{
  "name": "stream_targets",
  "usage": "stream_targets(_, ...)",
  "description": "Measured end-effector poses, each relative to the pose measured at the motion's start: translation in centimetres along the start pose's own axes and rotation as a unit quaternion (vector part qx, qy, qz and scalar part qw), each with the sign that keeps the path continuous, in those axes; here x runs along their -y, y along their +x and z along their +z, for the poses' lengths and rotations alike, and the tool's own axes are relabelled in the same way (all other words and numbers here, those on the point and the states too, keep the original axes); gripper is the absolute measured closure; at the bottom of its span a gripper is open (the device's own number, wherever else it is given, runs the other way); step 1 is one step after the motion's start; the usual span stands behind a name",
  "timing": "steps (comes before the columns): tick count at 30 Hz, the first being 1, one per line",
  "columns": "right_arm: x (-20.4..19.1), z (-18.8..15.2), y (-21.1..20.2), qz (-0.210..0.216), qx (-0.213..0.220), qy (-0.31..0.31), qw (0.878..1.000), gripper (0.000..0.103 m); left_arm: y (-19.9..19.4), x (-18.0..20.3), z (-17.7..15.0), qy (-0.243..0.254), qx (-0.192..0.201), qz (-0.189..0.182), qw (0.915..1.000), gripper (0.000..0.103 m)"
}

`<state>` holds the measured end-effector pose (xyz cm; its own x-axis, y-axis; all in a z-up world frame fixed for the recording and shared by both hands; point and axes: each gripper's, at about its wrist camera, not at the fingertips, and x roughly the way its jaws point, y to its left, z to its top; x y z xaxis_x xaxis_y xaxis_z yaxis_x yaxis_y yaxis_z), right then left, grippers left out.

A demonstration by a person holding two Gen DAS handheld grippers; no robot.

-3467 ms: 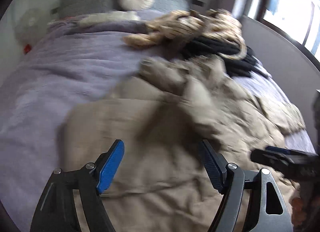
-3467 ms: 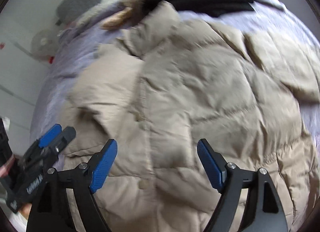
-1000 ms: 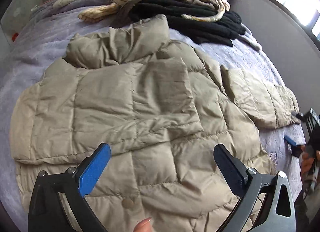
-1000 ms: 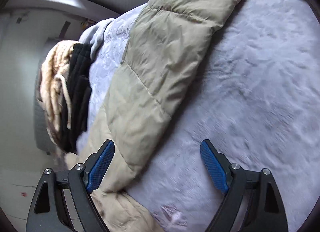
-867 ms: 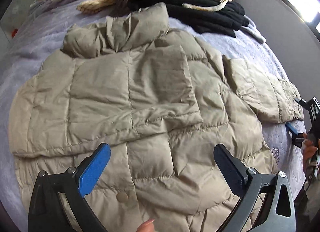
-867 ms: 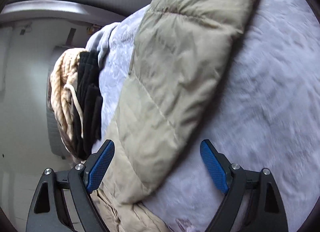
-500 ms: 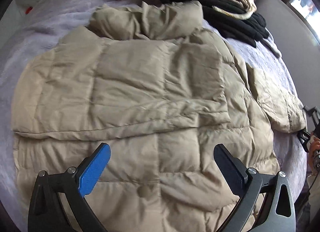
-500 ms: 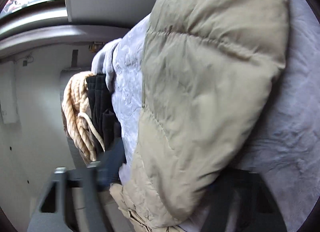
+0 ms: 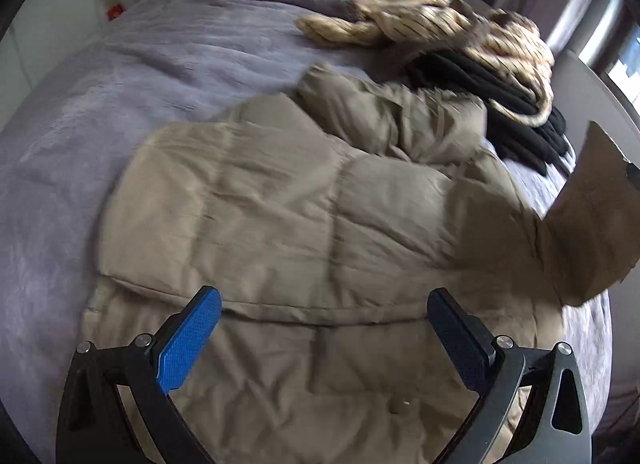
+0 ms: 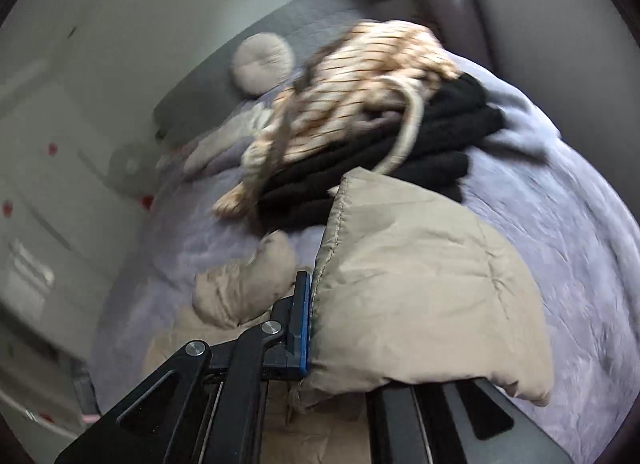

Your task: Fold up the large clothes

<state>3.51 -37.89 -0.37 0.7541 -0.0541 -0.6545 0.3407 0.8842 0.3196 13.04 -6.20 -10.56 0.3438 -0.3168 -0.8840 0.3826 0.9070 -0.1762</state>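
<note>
A beige quilted puffer jacket point(image 9: 304, 224) lies spread on a lilac bed cover point(image 9: 120, 76), one sleeve folded across its front. My left gripper point(image 9: 324, 340) hovers open above the jacket's lower part, nothing between its blue pads. The other sleeve point(image 9: 592, 224) is lifted off the bed at the right. In the right wrist view my right gripper point(image 10: 316, 324) is shut on that sleeve's cuff point(image 10: 416, 296), which drapes over the right finger and hides it. The jacket's collar point(image 10: 248, 284) shows below, to the left.
A pile of black knitwear point(image 9: 492, 104) topped by a cream striped garment point(image 9: 432, 28) sits beyond the collar. A round cushion point(image 10: 262, 60) and grey headboard point(image 10: 224, 76) lie further back. A grey panel point(image 9: 600, 88) borders the bed's right side.
My right gripper has shut on the sleeve cuff and lifted it off the bed, rolling as it rose. The left gripper has drifted across the jacket, still open.
</note>
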Motion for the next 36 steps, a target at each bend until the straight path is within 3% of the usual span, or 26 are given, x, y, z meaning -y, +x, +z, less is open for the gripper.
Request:
stream_targets(2, -6.5, -2.1, 3.1, -0.015, -0.026, -0.119, 0.992, 0.096, -0.5, -1.6, 0.3, -0.015, 0.011, 0.017, 0.9997, 0.0)
stream_targets(5, -11.1, -6.0, 8.1, -0.023, -0.079, -0.206, 0.975, 0.096, -0.5, -3.7, 0.6, -0.029, 0.015, 0.036, 0.9988, 0.0)
stream_targets(8, -10.9, -9.9, 13.3, -0.04, -0.152, -0.209, 0.965, 0.096, -0.2, -5.1, 0.7, -0.042, 0.015, 0.047, 0.9979, 0.0)
stream_targets(11, -8.6, -11.5, 15.5, -0.056, -0.185, -0.172, 0.966, 0.096, 0.3, -5.5, 0.7, -0.063, 0.013, 0.039, 0.9972, 0.0)
stream_targets(13, -7.2, -11.4, 15.6, -0.047, -0.19, -0.143, 0.97, 0.089, 1.1, -5.1, 0.7, -0.066, 0.008, 0.03, 0.9973, 0.0)
stream_targets(14, -6.2, -11.1, 15.5, -0.034, -0.195, -0.125, 0.972, 0.079, 1.4, -4.7, 0.7, -0.065, 0.005, 0.028, 0.9975, 0.0)
stream_targets(17, -2.1, -9.6, 13.3, 0.018, -0.199, -0.031, 0.979, 0.033, 2.3, -3.7, 0.7, -0.056, -0.002, 0.021, 0.9982, 0.0)
stream_targets(18, -1.0, -9.4, 12.2, 0.03, -0.189, 0.002, 0.981, 0.031, 2.5, -3.5, 0.8, -0.055, -0.002, 0.018, 0.9983, 0.0)
stream_targets(20, 3.1, -8.7, 10.3, 0.047, -0.167, 0.085, 0.981, 0.031, 2.5, -3.5, 0.8, -0.055, -0.001, 0.017, 0.9983, 0.0)
stream_targets(23, 10.8, -8.2, 8.9, 0.041, -0.126, 0.239, 0.962, 0.033, 2.6, -3.9, 1.2, -0.057, 0.003, 0.016, 0.9983, 0.0)
stream_targets(24, 12.3, -8.0, 8.9, 0.037, -0.119, 0.264, 0.956, 0.058, 2.6, -4.2, 1.4, -0.059, 0.005, 0.015, 0.9981, 0.0)
stream_targets(25, 13.5, -7.7, 9.0, 0.029, -0.118, 0.276, 0.953, 0.077, 2.5, -4.6, 1.6, -0.063, 0.006, 0.009, 0.9979, 0.0)
stream_targets(26, 14.3, -7.0, 9.2, 0.028, -0.112, 0.271, 0.956, 0.088, 2.4, -5.0, 1.8, -0.068, 0.007, 0.001, 0.9976, 0.0)
stream_targets(27, 14.2, -6.4, 9.0, 0.032, -0.103, 0.254, 0.961, 0.09, 2.3, -5.4, 1.9, -0.073, 0.009, -0.008, 0.9973, 0.0)
stream_targets(30, 10.4, -4.3, 8.7, 0.06, -0.09, 0.134, 0.985, 0.09, 1.6, -6.9, 2.6, -0.093, 0.018, -0.054, 0.994, 0.0)
stream_targets(33, 5.0, -4.5, 9.6, 0.085, -0.116, 0.009, 0.99, 0.09, 1.1, -8.7, 3.3, -0.119, 0.018, -0.106, 0.9871, 0.0)
stream_targets(35, 2.8, -5.7, 10.5, 0.072, -0.144, -0.062, 0.985, 0.085, 0.9, -9.8, 3.7, -0.138, 0.017, -0.135, 0.9811, 0.0)
stream_targets(36, 2.0, -6.4, 11.3, 0.066, -0.166, -0.089, 0.98, 0.07, 0.9, -10.1, 3.8, -0.144, 0.017, -0.145, 0.9788, 0.0)
